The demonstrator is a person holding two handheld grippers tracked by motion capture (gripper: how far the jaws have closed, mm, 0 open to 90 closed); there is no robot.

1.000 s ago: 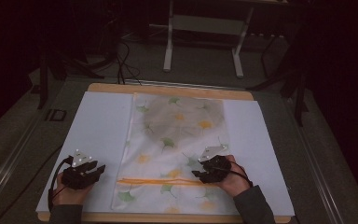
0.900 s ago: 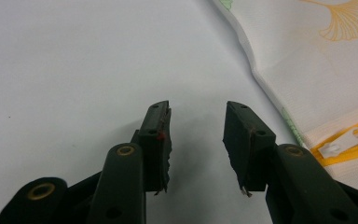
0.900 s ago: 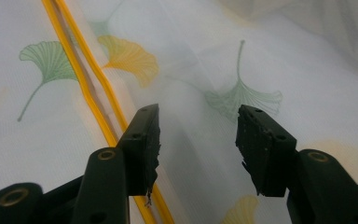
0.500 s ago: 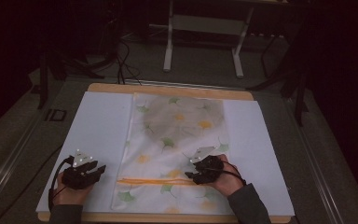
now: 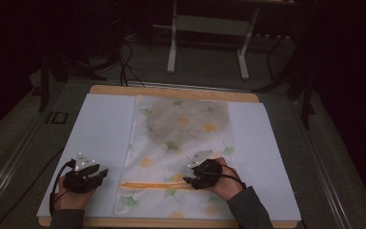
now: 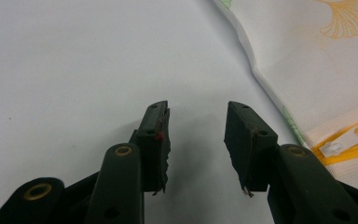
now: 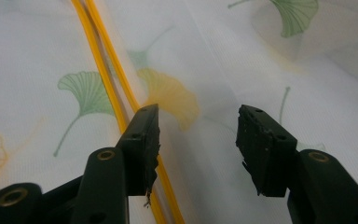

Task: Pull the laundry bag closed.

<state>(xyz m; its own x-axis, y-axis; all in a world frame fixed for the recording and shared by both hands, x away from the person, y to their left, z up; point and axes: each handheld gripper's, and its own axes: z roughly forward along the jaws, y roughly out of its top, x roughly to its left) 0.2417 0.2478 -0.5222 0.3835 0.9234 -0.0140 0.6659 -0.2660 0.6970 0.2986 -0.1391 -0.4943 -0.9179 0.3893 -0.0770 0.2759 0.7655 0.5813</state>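
Sliding left along the yellow zipper (image 5: 155,185), the right gripper (image 5: 190,180) hovers wide open and empty over the laundry bag (image 5: 181,143); the left gripper (image 5: 106,171), also agape, waits beside its zipper pull (image 6: 342,142).

My high view: dim, room beyond the table (image 5: 100,124) nearly black, grainy | my gripper views: bright, even light, soft shadows under jaws | near jaw bases blurred.
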